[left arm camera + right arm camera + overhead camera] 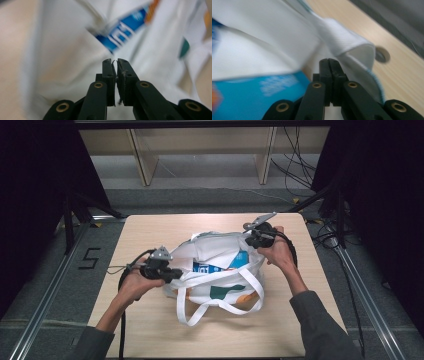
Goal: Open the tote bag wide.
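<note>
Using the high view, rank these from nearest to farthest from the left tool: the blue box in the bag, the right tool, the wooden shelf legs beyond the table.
From the left tool:
1. Blue box, just to its right, inside the white bag.
2. Right tool, across the bag at its far right rim.
3. Wooden shelf legs, on the floor beyond the table's far edge.

A black "5" [89, 258] is marked on the grey floor left of the table [150, 227].

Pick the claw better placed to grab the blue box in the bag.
Right, probably. The right claw, jaws shut at the bag rim, has the blue box just beside it; the left claw has it farther ahead.
</note>
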The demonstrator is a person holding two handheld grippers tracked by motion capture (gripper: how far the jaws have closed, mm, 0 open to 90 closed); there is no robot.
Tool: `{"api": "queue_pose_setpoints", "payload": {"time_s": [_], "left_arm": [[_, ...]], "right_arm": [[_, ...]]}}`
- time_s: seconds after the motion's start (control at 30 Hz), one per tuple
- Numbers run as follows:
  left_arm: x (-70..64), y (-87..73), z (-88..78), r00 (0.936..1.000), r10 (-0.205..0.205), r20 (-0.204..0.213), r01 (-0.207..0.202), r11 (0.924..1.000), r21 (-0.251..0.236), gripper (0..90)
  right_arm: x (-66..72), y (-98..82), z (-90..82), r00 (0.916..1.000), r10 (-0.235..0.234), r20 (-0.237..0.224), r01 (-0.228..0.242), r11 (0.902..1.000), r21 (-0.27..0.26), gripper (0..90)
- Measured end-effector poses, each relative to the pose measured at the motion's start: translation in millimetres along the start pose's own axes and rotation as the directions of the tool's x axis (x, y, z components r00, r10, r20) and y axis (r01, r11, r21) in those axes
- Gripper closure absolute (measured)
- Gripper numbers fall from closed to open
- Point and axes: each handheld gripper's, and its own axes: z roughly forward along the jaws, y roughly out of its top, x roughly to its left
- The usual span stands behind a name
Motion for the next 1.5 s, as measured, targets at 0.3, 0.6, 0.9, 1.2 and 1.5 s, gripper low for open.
{"api": "queue_pose_setpoints", "payload": {"time_s": [0.3,0.6,0.9,1.2,1.5], "left_arm": [[52.4,9.5,42.2,0.9754,-0.059,-0.212,0.070,0.9966,0.043,87.0],[68.2,-23.5,68.0,0.9689,-0.182,-0.167,0.192,0.9805,0.042,89.6],[51.6,5.8,39.4,0.9778,-0.181,-0.105,0.178,0.9832,-0.043,85.1],[16.0,46.8,68.6,0.9873,-0.123,0.101,0.123,0.9924,0.007,82.0],[13.5,60.1,111.9,0.9980,-0.059,-0.023,0.062,0.9850,0.161,88.4]], "right_arm": [[18.2,-34.8,-11.3,0.9919,0.004,0.127,-0.004,1.0000,0.002,90.0],[10.6,-95.6,45.6,0.9841,0.166,0.065,-0.170,0.9824,0.077,90.0],[15.0,-57.1,-13.8,0.9933,0.108,0.041,-0.104,0.9912,-0.082,90.0],[65.2,-4.2,-2.2,0.9878,-0.099,-0.121,0.096,0.9950,-0.026,90.0],[100.3,-41.6,2.6,0.9446,-0.144,-0.295,0.190,0.9726,0.135,90.0]]}}
